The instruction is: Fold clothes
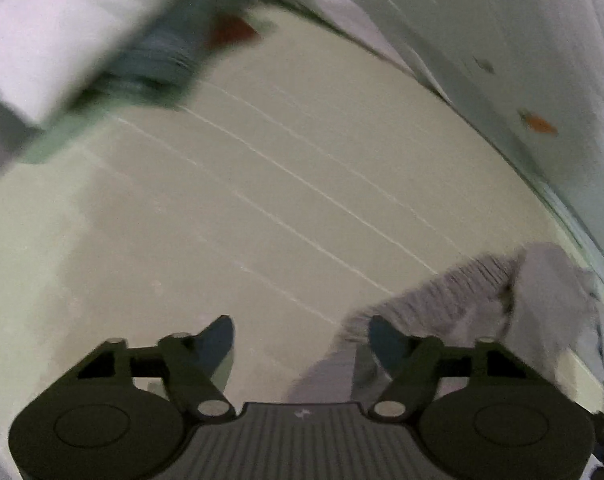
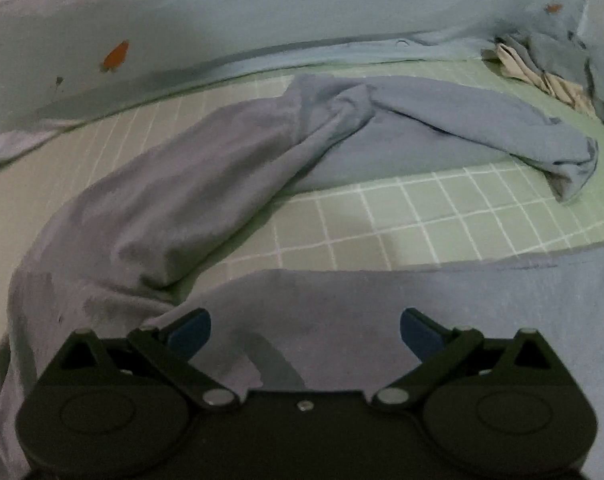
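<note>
A grey-blue long-sleeved garment (image 2: 206, 184) lies crumpled on a green checked sheet (image 2: 401, 216). One twisted sleeve runs from the lower left up to the middle, and its far end (image 2: 573, 168) lies at the right. My right gripper (image 2: 303, 330) hovers open over the garment's flat lower part, with nothing between its blue pads. In the blurred left wrist view, a ribbed grey cuff (image 1: 461, 280) lies at the lower right. Cloth from it reaches in beside the right finger of my left gripper (image 1: 302, 340). That gripper's jaws stand apart and neither pad presses on the cloth.
A pale blue cloth with orange carrot prints (image 2: 116, 56) rises behind the sheet. A small heap of other clothes (image 2: 541, 68) lies at the far right. In the left wrist view, a blurred white shape (image 1: 62, 32) and a red patch (image 1: 230, 30) are at the upper left.
</note>
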A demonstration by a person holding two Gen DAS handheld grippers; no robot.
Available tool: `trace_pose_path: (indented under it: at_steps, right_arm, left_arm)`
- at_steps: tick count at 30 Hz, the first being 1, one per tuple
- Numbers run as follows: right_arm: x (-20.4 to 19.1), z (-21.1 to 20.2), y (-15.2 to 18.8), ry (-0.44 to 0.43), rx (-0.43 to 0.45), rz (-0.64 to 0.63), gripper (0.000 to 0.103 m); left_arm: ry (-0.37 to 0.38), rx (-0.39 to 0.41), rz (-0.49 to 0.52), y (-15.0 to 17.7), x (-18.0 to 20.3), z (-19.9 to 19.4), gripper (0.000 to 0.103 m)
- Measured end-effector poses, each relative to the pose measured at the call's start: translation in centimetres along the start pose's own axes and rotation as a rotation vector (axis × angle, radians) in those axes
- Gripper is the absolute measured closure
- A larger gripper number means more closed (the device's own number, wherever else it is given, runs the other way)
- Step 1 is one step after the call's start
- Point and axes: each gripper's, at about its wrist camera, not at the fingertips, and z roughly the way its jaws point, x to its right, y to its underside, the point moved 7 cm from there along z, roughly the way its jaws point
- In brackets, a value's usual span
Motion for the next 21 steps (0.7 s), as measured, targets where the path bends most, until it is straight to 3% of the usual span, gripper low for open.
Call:
trace_pose_path:
  at_steps: [5,7,8,11,12,15,19,21]
  right_arm:
    - [0.2,0.0,0.4,0.045,-0.042,0.007,0.001]
    - [0.3,0.2,0.7,0.047,-0.055,0.024,0.001]
    - [0.3,0.4,0.9,0.044,-0.059,0.027,0.001]
    - [-0.5,0.5,1.4,0.042,-0.068,0.017,0.001]
    - [-0.6,0.5,1.5,0.038,-0.067,0.01,0.001]
    - [-1.1,0.5,2.0,0.033,-0.062,-0.023,0.001]
    - [-0.7,1.3,3.7,0.084,-0.104,-0.067,0.001]
    - [-0.2,1.4,4.5,0.073,-0.115,-0.043,0.0]
  left_arm:
    - [0.108,-0.123,0.048,0.5,2.9,3.6,0.037]
    - [0.122,-0.121,0.086,0.7,3.8,3.7,0.039]
    - [0.135,-0.129,0.095,0.9,4.2,3.8,0.046]
    - [0.095,-0.107,0.086,1.0,4.3,3.9,0.09]
    - [0.094,-0.108,0.066,0.9,4.0,4.0,0.09]
    - [0.072,-0.02,0.016,0.5,2.9,2.5,0.092]
    - [-0.055,0.187,0.021,-1.1,0.4,-2.0,0.093]
    - [-0.116,0.249,0.007,-1.2,-1.4,-4.1,0.093]
